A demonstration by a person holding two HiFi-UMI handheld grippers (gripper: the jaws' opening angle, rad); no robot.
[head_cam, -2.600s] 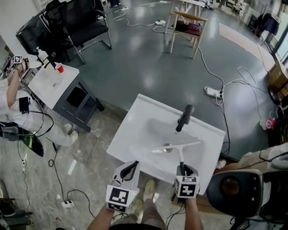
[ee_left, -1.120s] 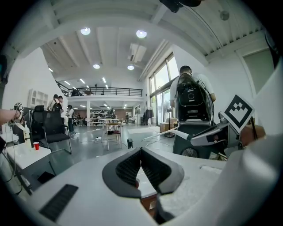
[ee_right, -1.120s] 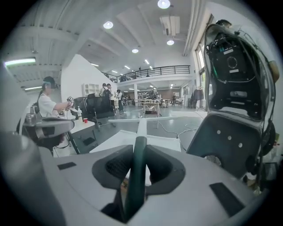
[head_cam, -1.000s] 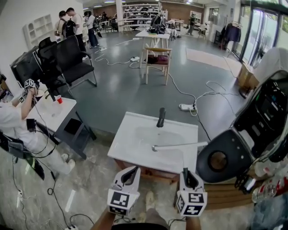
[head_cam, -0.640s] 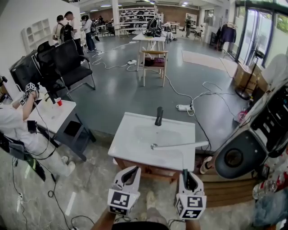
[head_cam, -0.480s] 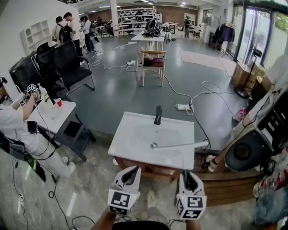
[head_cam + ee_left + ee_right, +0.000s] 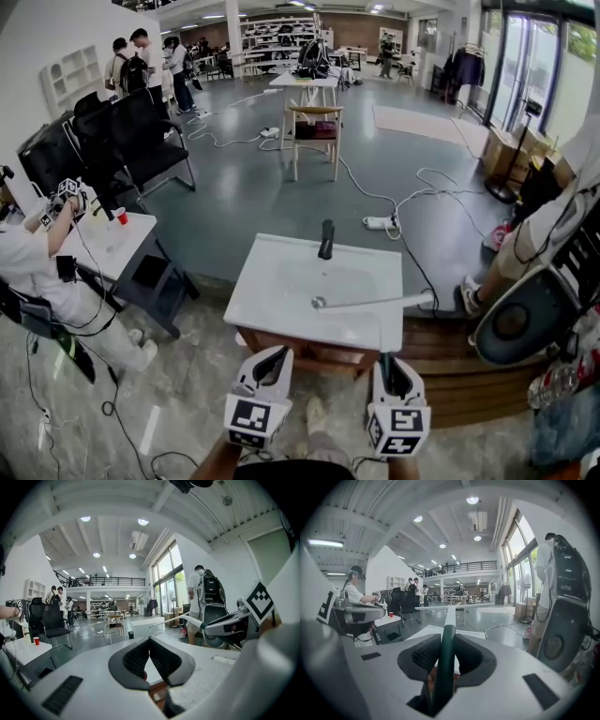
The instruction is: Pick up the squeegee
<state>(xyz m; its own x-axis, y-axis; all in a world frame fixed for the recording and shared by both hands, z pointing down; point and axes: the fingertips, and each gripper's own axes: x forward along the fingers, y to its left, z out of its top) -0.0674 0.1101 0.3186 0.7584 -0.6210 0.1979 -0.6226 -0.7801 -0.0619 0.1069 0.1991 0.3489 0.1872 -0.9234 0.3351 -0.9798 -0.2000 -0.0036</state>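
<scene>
My right gripper [image 7: 386,362] is shut on the squeegee's dark green handle [image 7: 444,667]. The squeegee [image 7: 371,302] hangs in the air above the white sink basin [image 7: 272,300], its long pale blade [image 7: 454,606] level and crosswise ahead of the jaws. In the left gripper view the squeegee [image 7: 194,619] shows at the right, running out from the right gripper. My left gripper [image 7: 274,358] sits beside the right one at the near edge of the sink; its pads [image 7: 161,660] meet at the tips with nothing between them.
A black faucet [image 7: 326,239] stands at the sink's far edge. A seated person [image 7: 28,267] works at a small white table [image 7: 108,246] with a red cup [image 7: 121,216] on the left. A person beside a round black machine [image 7: 520,319] stands close on the right. Cables [image 7: 403,202] cross the floor.
The squeegee, earlier lying in the basin, is now lifted above it in the right gripper. The head view has tilted up. The person and machine at the right have shifted.
</scene>
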